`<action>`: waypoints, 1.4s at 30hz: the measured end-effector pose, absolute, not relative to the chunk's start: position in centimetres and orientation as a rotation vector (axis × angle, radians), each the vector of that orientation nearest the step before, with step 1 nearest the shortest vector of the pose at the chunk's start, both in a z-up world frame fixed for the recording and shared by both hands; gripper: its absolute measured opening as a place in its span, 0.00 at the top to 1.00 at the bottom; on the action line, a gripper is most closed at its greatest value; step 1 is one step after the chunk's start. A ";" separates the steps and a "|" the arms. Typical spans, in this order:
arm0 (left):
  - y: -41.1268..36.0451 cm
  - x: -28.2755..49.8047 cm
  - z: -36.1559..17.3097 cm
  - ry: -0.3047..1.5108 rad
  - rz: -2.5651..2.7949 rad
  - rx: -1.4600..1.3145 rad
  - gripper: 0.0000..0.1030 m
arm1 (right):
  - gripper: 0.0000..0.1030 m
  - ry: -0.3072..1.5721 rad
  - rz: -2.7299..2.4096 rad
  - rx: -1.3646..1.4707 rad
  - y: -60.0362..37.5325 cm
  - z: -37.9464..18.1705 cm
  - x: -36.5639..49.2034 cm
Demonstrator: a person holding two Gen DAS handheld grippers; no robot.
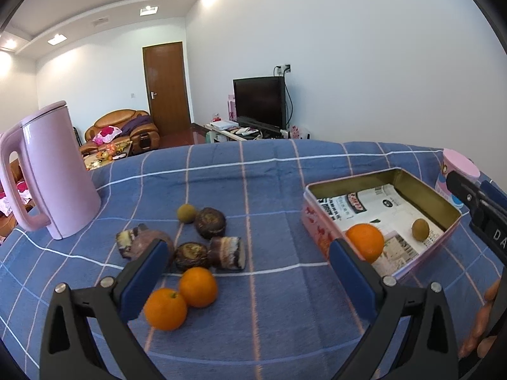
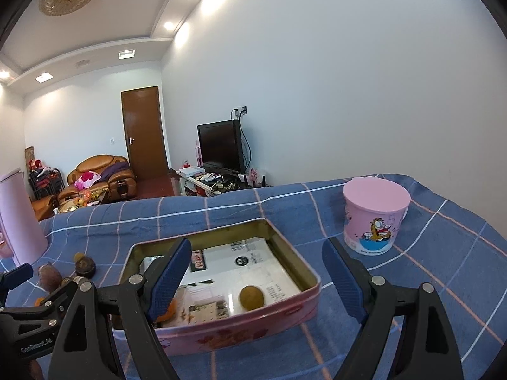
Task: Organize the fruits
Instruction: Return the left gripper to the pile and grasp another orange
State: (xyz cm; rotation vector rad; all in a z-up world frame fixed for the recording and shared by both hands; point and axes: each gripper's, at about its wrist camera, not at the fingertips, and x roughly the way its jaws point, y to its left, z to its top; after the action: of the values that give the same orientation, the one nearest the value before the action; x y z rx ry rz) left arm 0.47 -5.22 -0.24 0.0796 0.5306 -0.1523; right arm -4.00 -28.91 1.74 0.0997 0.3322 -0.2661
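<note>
Orange fruit [image 2: 169, 312] in the tin [image 2: 304, 269] sits half-hidden behind the right tool [image 2: 258, 280].

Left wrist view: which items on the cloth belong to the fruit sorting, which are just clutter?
Job:
pink tin
orange in tin
small green-brown fruit in tin
two loose oranges
loose green-brown fruit

Lying about:
pink kettle
pink cartoon cup
brown pastries and cake rolls
</note>
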 end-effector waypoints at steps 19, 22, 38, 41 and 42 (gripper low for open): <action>3.6 2.7 -2.0 0.692 -0.188 0.047 0.00 | 0.17 0.435 -0.115 0.137 -19.4 0.8 -1.5; 4.5 3.2 -2.4 0.727 -0.206 0.040 0.00 | 0.17 0.459 -0.116 0.147 -17.9 0.5 -0.4; 3.9 4.5 -3.7 0.835 -0.256 0.054 0.19 | 0.17 0.535 -0.006 0.235 -17.1 -0.6 0.7; 4.5 4.8 -3.8 0.848 -0.267 0.020 0.24 | 0.17 0.544 0.010 0.253 -17.2 -0.7 0.7; 4.5 4.8 -3.8 0.846 -0.275 0.009 0.30 | 0.17 0.546 0.015 0.255 -17.1 -0.7 0.6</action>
State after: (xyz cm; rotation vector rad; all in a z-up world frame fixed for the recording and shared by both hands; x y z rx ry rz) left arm 4.85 4.54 -3.83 0.0093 0.8464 -0.2752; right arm 0.63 -17.11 -0.75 0.2548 0.5462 0.0150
